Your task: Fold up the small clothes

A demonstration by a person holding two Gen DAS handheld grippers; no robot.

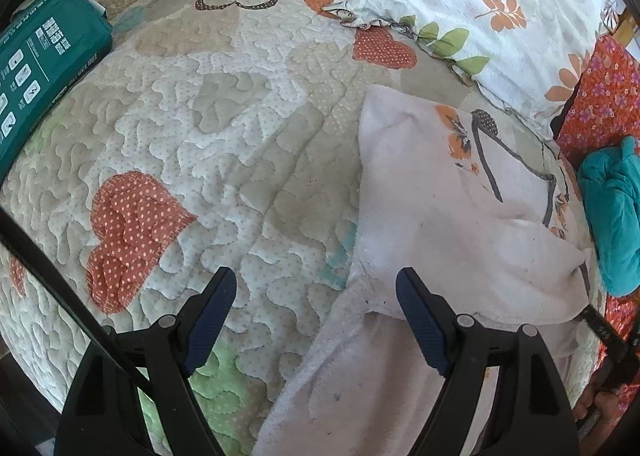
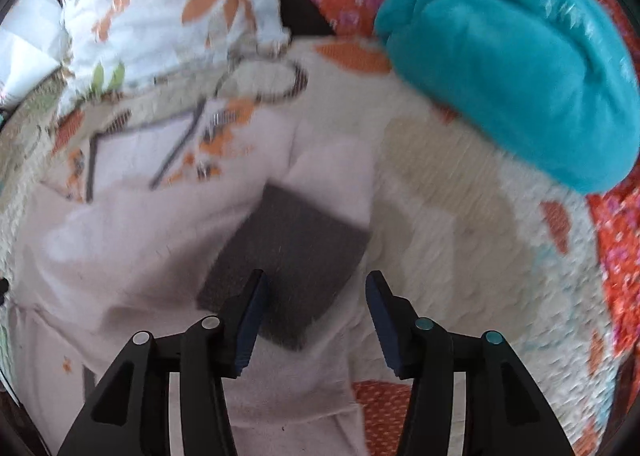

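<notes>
While the left wrist view was sharp, the right wrist view was smeared by motion, so each told something the other did not. In the left view the left gripper [image 1: 316,288] hung above a quilted bedspread [image 1: 224,143] sewn with orange dotted hearts, its jaws wide apart and nothing between them. Its left finger stood over bare quilt; its right finger [image 1: 420,320] stood over the edge of a pale pink garment [image 1: 460,223] that lay rumpled on the right part of the bed. Only this view showed a green package [image 1: 44,67] at the far left edge of the bed. A floral pillow [image 1: 500,7] lay beyond the garment, and a teal cloth bundle [image 1: 612,215] sat at the right, against an orange flowered fabric [image 1: 600,95]. At the lower right corner, part of a hand on a dark handle showed.

The right view looked down on the same pink garment [image 2: 132,248] from the other side and showed what the left view did not: a dark grey square patch [image 2: 296,252] on it, just ahead of the fingers. The right gripper [image 2: 316,288] stood partly open, its pads gripping nothing, the patch and pink cloth lying below the gap. The teal bundle [image 2: 516,67] filled the upper right here, much larger, and the pillow [image 2: 160,3] lay at the upper left. The garment's printed grey lines and orange flowers were blurred.
</notes>
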